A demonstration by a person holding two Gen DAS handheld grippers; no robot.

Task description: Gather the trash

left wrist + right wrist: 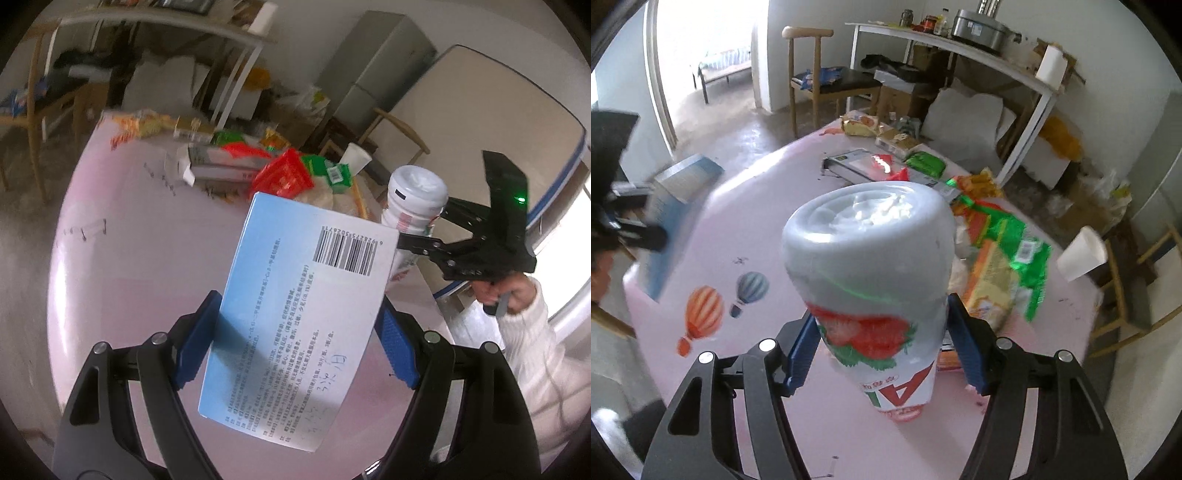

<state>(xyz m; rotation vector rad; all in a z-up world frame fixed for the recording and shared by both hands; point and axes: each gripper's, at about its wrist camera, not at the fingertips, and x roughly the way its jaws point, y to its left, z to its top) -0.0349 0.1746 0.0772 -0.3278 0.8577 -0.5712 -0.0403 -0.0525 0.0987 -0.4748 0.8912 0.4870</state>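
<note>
**Both grippers loaded, no bin in sight**

Above the pink table (746, 229), each gripper carried one piece of trash clear of the surface. The left gripper (295, 343) had its blue pads closed against the long edges of a flat blue-and-white carton (299, 314), barcode side toward the camera, gripped near its lower half so that most of the box stuck out past the fingertips. The right gripper (882, 347) was clamped on the labelled waist of a white strawberry-drink bottle (871, 266), bottom end pointing away from the camera; from the left wrist view the bottle appeared just beyond the carton's far corner.

More litter lay on the table's far side: a green snack bag (1008, 254), a red wrapper (284, 177), a long flat box (857, 164) and a white paper cup (1082, 254) near the table edge. No bin or bag showed in either view, so where the items should go could not be told.

To carry this step off well, the judgement was to hold both grips firm and keep the two loads apart, since carton and bottle sat close. The carton, held by thin edges with a long overhang, seemed likely to pivot if swung fast; slow, level travel suited it. The bottle's smooth, tapering body might creep in the pads, so tilting it further looked unwise.
</note>
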